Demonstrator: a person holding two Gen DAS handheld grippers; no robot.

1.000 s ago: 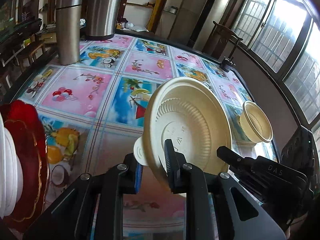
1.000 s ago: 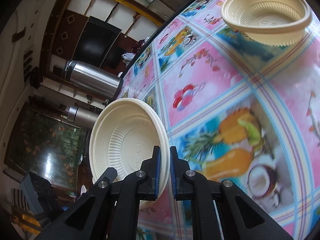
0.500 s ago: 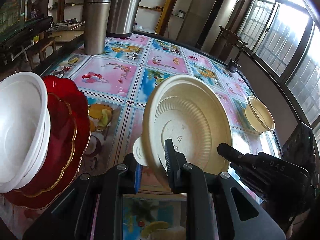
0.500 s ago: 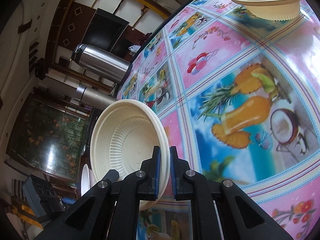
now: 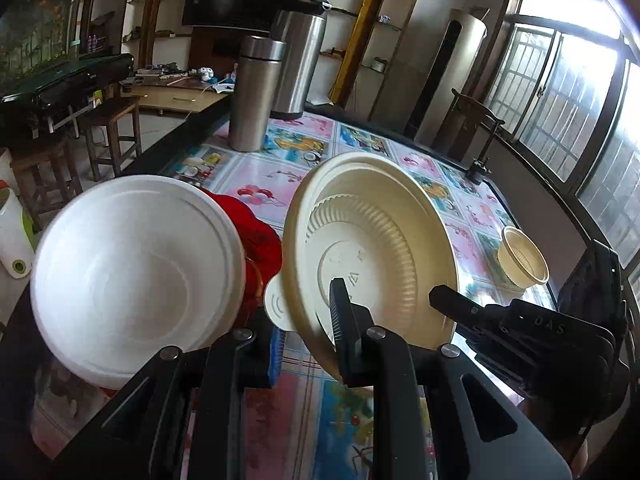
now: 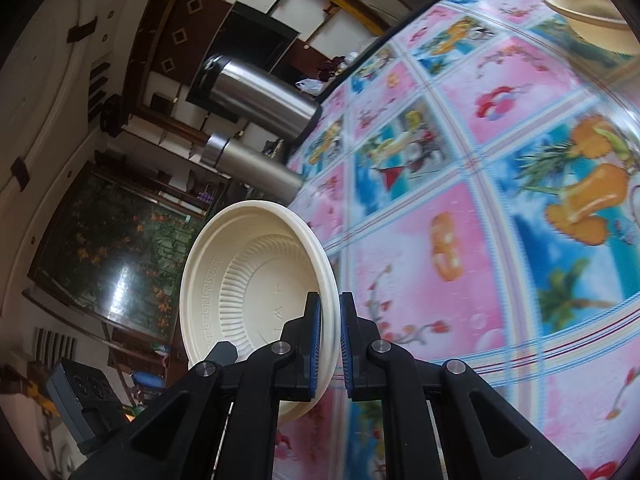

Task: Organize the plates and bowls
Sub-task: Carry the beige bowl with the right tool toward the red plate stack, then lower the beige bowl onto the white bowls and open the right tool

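Cream ribbed plastic plate (image 5: 372, 248), tilted nearly on edge above the tablecloth printed with fruit and flower squares (image 5: 260, 188), is the landmark here. In the left wrist view its underside faces the camera, and the left gripper (image 5: 308, 332) is clamped on its lower rim, one finger against the underside and the blue-padded one behind the rim. A small white tab (image 5: 276, 304) sticks out just left of the plate's rim. To the left of the plate, a white round foam bowl (image 5: 136, 276) sits tilted in front of a red glossy plate with gold trim (image 5: 260, 240), close beside the cream plate. Beyond the plate to the right, a small cream ribbed bowl (image 5: 522, 258) rests on the tablecloth, well apart. Behind the plate stand a brushed steel tumbler (image 5: 256, 92) and a larger steel flask (image 5: 298, 64).

In the right wrist view, the right gripper (image 6: 330, 340) pinches the same plate's (image 6: 256, 284) rim between its blue pads, the ribbed inside facing left. The right gripper's black body (image 5: 532, 332) also appears right of the plate in the left view.
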